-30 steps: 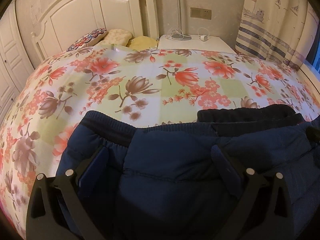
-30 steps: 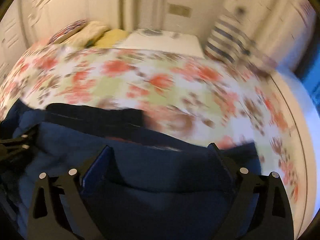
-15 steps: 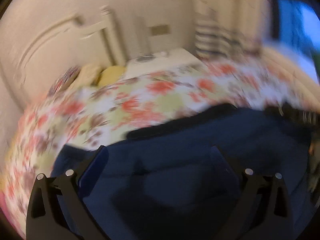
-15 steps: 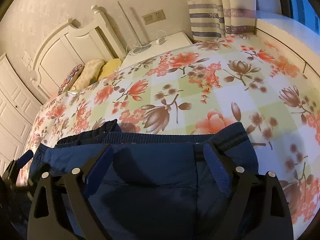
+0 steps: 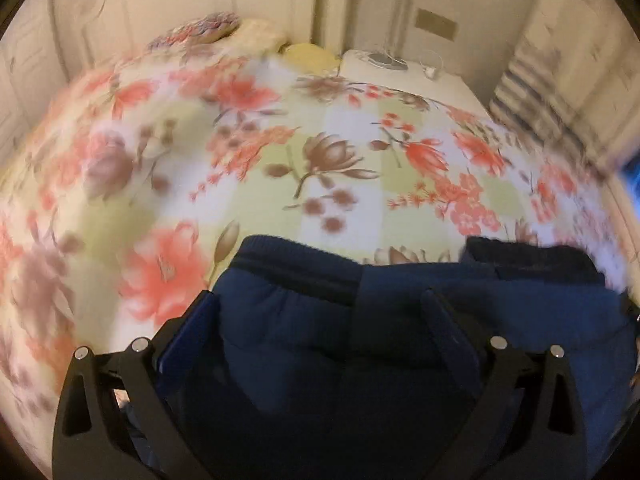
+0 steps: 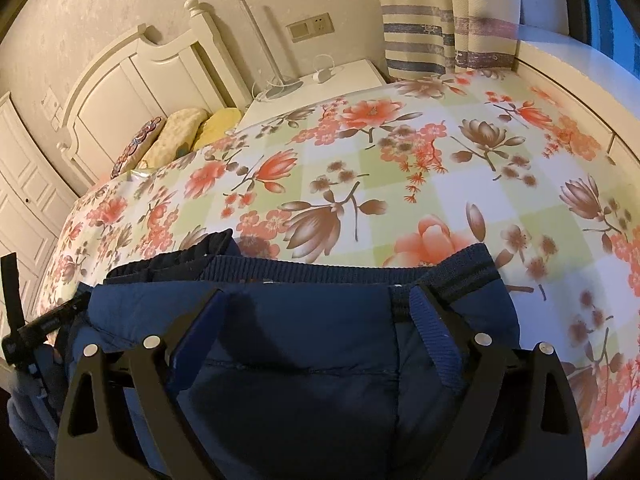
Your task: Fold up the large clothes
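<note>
Hovering over the padded navy trousers [image 6: 304, 340] on the flowered bedspread [image 6: 400, 184], the right gripper [image 6: 316, 320] and left gripper [image 5: 320, 320] stand spread, gripping nothing. Judged step: placing for a fold; next, pinching the ribbed waistband [image 6: 320, 270].

Bed [image 6: 400, 184] under floral cover, white headboard [image 6: 132, 76] at textured wall; white nightstand [image 6: 320, 84] beside it; striped curtain [image 6: 432, 20] right; warm light.

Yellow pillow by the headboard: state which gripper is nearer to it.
Left. The left gripper works the trousers' end nearer the yellow pillow; the right gripper is farther along.
</note>
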The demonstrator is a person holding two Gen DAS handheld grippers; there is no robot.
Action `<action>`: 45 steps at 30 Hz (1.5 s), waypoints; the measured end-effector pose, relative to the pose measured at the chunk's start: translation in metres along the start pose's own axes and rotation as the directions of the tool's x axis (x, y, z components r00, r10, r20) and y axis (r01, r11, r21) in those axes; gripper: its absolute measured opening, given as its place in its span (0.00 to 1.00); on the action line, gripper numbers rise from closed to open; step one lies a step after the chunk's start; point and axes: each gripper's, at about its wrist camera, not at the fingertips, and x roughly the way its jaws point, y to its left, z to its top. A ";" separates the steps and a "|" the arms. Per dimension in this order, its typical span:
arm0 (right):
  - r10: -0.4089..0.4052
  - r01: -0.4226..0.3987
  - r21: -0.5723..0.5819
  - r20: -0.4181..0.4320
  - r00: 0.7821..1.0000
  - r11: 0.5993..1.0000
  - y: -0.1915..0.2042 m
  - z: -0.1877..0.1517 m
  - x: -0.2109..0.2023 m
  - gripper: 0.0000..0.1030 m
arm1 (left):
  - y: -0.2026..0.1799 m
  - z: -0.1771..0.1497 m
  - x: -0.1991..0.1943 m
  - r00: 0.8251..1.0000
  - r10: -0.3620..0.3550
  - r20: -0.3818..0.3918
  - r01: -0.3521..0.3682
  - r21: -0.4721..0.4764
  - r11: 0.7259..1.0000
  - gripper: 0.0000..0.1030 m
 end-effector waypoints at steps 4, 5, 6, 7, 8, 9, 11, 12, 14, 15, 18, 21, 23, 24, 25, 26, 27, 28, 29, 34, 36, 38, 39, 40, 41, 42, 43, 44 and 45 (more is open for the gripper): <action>-0.009 0.009 -0.009 0.003 1.000 1.000 0.002 0.000 -0.003 0.84 | -0.029 -0.008 -0.006 0.987 0.135 0.084 -0.144 0.121 0.982 0.98; -0.015 0.015 -0.013 0.008 1.000 1.000 0.001 0.000 -0.004 0.84 | -0.031 -0.008 -0.007 0.984 0.153 0.093 -0.164 0.132 0.978 0.98; -0.051 0.052 -0.030 0.037 0.998 0.998 0.007 -0.002 -0.013 0.85 | -0.034 -0.009 -0.007 0.981 0.167 0.102 -0.181 0.141 0.973 0.98; -0.085 0.089 -0.057 0.077 0.993 0.994 0.015 -0.004 -0.023 0.85 | -0.034 -0.008 -0.008 0.980 0.170 0.105 -0.184 0.142 0.973 0.98; -0.086 0.096 -0.085 0.105 0.991 0.992 0.025 -0.008 -0.032 0.86 | -0.033 -0.008 -0.008 0.980 0.169 0.106 -0.183 0.139 0.973 0.98; -0.049 0.069 -0.149 0.132 0.990 0.986 0.042 -0.015 -0.045 0.86 | -0.032 -0.008 -0.009 0.981 0.166 0.104 -0.179 0.137 0.974 0.98; -0.029 0.067 -0.277 0.139 0.990 0.959 0.076 -0.029 -0.060 0.89 | -0.032 -0.009 -0.008 0.982 0.162 0.100 -0.174 0.134 0.976 0.98; -0.041 0.087 -0.334 0.142 0.989 0.939 0.089 -0.035 -0.063 0.90 | -0.032 -0.009 -0.008 0.982 0.161 0.101 -0.174 0.134 0.976 0.98; -0.096 0.138 -0.465 0.113 0.989 0.875 0.115 -0.054 -0.055 0.92 | -0.032 -0.009 -0.008 0.982 0.161 0.101 -0.174 0.134 0.976 0.98; -0.123 0.147 -0.495 0.082 0.989 0.857 0.120 -0.060 -0.045 0.92 | -0.031 -0.008 -0.007 0.982 0.159 0.100 -0.172 0.133 0.976 0.98; -0.145 0.119 -0.499 -0.014 0.989 0.859 0.117 -0.067 -0.013 0.93 | -0.030 -0.008 -0.008 0.984 0.149 0.097 -0.161 0.126 0.979 0.98; -0.119 0.086 -0.455 -0.044 0.992 0.886 0.105 -0.062 -0.013 0.93 | -0.028 -0.009 -0.008 0.986 0.137 0.093 -0.147 0.117 0.982 0.98; -0.146 0.126 -0.437 -0.014 0.989 0.891 0.101 -0.061 -0.025 0.92 | -0.027 -0.009 -0.008 0.987 0.131 0.092 -0.141 0.112 0.984 0.98; -0.176 0.170 -0.410 0.024 0.984 0.896 0.092 -0.058 -0.034 0.92 | -0.026 -0.009 -0.008 0.988 0.128 0.090 -0.137 0.110 0.984 0.98; -0.182 0.183 -0.382 0.039 0.983 0.906 0.086 -0.059 -0.041 0.93 | -0.025 -0.008 -0.008 0.988 0.125 0.088 -0.134 0.109 0.985 0.98; -0.180 0.183 -0.353 0.043 0.983 0.917 0.078 -0.059 -0.047 0.93 | -0.025 -0.009 -0.008 0.988 0.123 0.088 -0.132 0.107 0.985 0.98; -0.184 0.187 -0.306 0.040 0.982 0.934 0.062 -0.056 -0.051 0.93 | -0.025 -0.009 -0.007 0.989 0.121 0.086 -0.130 0.106 0.986 0.98; -0.201 0.201 -0.264 0.027 0.979 0.943 0.046 -0.054 -0.051 0.93 | -0.025 -0.009 -0.007 0.989 0.119 0.085 -0.128 0.105 0.986 0.98; -0.204 0.201 -0.239 0.009 0.979 0.950 0.035 -0.053 -0.048 0.93 | -0.025 -0.009 -0.007 0.990 0.115 0.082 -0.124 0.102 0.987 0.98; -0.134 0.126 -0.177 -0.034 0.990 0.976 0.015 -0.053 -0.039 0.94 | -0.023 -0.009 -0.008 0.991 0.105 0.082 -0.113 0.093 0.989 0.98; -0.159 0.155 -0.199 -0.005 0.987 0.968 0.021 -0.055 -0.045 0.93 | -0.018 -0.010 -0.021 0.989 0.108 0.098 -0.115 0.071 0.991 0.97; -0.161 0.167 -0.211 0.045 0.986 0.963 0.028 -0.057 -0.059 0.93 | -0.017 -0.017 -0.042 0.984 0.121 0.127 -0.127 0.042 0.991 0.96; -0.141 0.156 -0.226 0.081 0.987 0.961 0.035 -0.060 -0.072 0.93 | -0.019 -0.024 -0.057 0.987 0.080 0.141 -0.087 0.043 0.995 0.97; -0.127 0.146 -0.242 0.095 0.987 0.959 0.040 -0.061 -0.080 0.93 | -0.026 -0.035 -0.077 0.987 0.018 0.160 -0.029 0.064 0.998 0.97; -0.106 0.133 -0.285 0.110 0.988 0.949 0.053 -0.065 -0.090 0.93 | -0.032 -0.043 -0.090 0.983 -0.008 0.181 -0.008 0.084 0.996 0.98; -0.093 0.126 -0.328 0.116 0.989 0.936 0.063 -0.070 -0.096 0.93 | -0.040 -0.054 -0.103 0.978 -0.028 0.209 0.005 0.109 0.994 0.98; -0.081 0.121 -0.377 0.119 0.990 0.918 0.075 -0.076 -0.101 0.93 | -0.049 -0.067 -0.115 0.972 -0.047 0.231 0.013 0.145 0.989 0.98; -0.064 0.110 -0.447 0.117 0.991 0.888 0.091 -0.087 -0.105 0.93 | -0.061 -0.080 -0.123 0.968 -0.070 0.243 0.024 0.186 0.982 0.98; -0.054 0.099 -0.488 0.106 0.993 0.867 0.100 -0.094 -0.106 0.93 | -0.072 -0.094 -0.123 0.967 -0.095 0.238 0.041 0.222 0.974 0.98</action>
